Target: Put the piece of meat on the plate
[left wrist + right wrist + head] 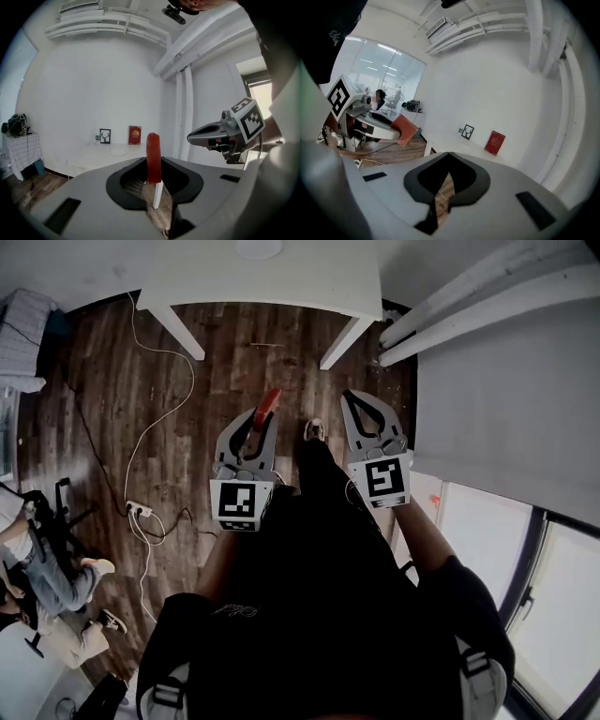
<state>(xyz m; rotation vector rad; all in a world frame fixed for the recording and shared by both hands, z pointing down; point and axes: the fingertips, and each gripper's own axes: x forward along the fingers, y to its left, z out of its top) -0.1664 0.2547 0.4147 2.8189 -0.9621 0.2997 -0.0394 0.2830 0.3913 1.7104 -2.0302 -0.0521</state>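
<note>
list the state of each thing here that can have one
left gripper: shut on the piece of meat
right gripper: shut, empty
piece of meat: gripped, in the air, not on the plate
plate: on the white table, looks empty
picture frame: standing upright on the table
red book: standing upright on the table

A black top, and grey left gripper and right gripper bearing black-and-white marker cubes.
</note>
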